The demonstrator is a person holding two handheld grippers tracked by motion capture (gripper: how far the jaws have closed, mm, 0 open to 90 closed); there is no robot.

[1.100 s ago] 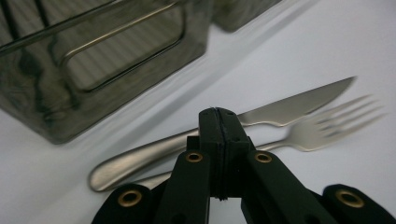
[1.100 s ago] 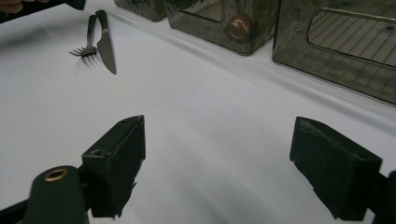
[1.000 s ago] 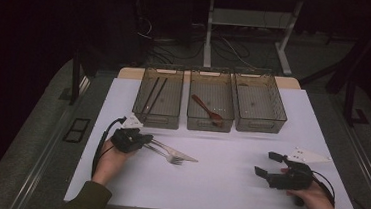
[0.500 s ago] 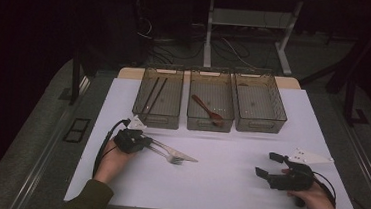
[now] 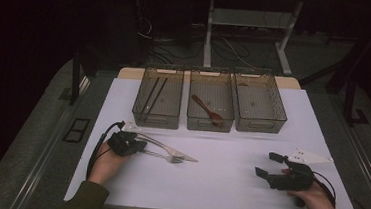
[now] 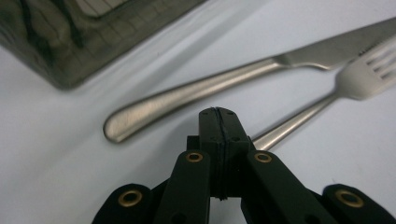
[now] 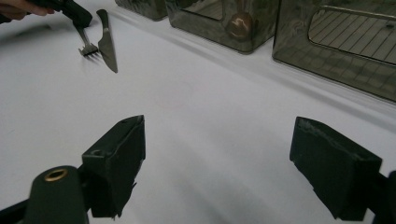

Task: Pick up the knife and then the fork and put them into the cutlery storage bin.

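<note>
The left tongs are clamping the fork by its handle, the fork lying on the white desk just beside the knife. The right tongs are resting wide open, holding nothing.

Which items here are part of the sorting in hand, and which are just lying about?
In hand:
- left claw, shut on the fork
- knife beside the fork
- three bins; right bin has no cutlery

Lying about:
- right claw, open over bare table
- chopsticks, already binned
- wooden spoon, already binned
</note>
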